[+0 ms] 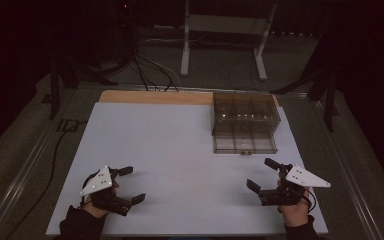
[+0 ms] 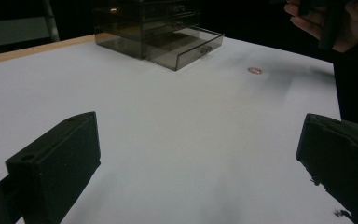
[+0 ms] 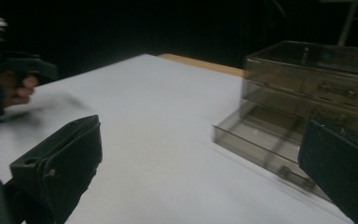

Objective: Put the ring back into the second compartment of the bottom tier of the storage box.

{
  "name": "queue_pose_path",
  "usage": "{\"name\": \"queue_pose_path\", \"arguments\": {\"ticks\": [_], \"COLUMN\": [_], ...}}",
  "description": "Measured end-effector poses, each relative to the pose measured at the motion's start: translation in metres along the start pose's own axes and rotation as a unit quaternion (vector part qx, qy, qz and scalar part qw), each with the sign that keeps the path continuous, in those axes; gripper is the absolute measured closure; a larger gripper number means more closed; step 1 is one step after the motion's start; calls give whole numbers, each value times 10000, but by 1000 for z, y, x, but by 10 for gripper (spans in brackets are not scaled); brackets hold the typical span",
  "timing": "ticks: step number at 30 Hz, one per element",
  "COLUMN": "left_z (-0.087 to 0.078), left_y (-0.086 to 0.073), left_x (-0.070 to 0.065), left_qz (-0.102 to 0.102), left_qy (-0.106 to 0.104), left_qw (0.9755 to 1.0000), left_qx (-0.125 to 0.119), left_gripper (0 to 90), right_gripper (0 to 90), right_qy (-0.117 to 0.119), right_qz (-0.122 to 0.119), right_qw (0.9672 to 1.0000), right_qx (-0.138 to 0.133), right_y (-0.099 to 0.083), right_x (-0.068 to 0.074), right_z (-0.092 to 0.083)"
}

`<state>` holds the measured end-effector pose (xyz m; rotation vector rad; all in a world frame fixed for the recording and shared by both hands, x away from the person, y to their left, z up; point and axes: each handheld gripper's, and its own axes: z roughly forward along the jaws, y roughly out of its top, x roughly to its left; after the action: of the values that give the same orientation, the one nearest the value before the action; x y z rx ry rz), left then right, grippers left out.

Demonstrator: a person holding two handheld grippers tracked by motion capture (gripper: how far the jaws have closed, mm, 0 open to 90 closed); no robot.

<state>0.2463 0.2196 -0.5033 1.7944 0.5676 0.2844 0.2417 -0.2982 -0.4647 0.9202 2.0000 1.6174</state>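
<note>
1. Holding a gripper in each hand, you have both low in the high view: your left gripper [image 1: 128, 185] at the lower left of the frame, your right gripper [image 1: 262, 173] at the lower right, well apart, each over the near part of the desk [image 1: 170, 145].
2. Your left gripper's fingers [image 2: 58, 161] are spread wide with nothing between them; in the left gripper view bare white desk shows through the gap.
3. Your right gripper's fingers [image 3: 60, 158] are spread wide too, pinching nothing.
4. Your right hand [image 1: 296, 210] wraps the handle at the bottom right of the high view, and your left hand [image 1: 96, 202] does the same at the bottom left, dark sleeves showing at the frame edge.
5. A small round coppery thing [image 2: 254, 70], too small to identify, lies flat on the desk in the upper right of the left gripper view.
6. Farther off, a smoky clear drawer box [image 1: 245, 112] stands at the upper right of the desk, near its far edge.
7. Its bottom drawer [image 1: 245, 142] is pulled out toward you; what lies inside cannot be made out.
8. Beyond the desk, at the top of the high view, dark cables [image 1: 150, 70] trail over the floor beside a pale metal stand [image 1: 225, 37].
</note>
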Motion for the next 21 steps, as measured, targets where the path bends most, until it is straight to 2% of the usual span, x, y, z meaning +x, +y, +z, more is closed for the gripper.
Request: {"name": "queue_pose_path", "arguments": {"ticks": [4,10,18,21], "left_z": [0,0,0,-1], "left_y": [0,0,0,0], "left_x": [0,0,0,-1], "left_qz": [11,11,-6,12], "left_qy": [-16,-17,-7,-17], "left_qw": [10000,10000,10000,10000], "left_qx": [1,0,-10,-12], "left_gripper": [6,6,6,6], "right_gripper": [0,0,0,0], "right_qy": [-43,-232,-387,-417], "right_qz": [134,213,308,424], "right_qw": [9999,9988,9968,9956], "right_qx": [87,364,624,721], "right_y": [-1,-6,-11,-12], "right_x": [-5,-10,-14,-16], "right_z": [1,4,5,5]}}
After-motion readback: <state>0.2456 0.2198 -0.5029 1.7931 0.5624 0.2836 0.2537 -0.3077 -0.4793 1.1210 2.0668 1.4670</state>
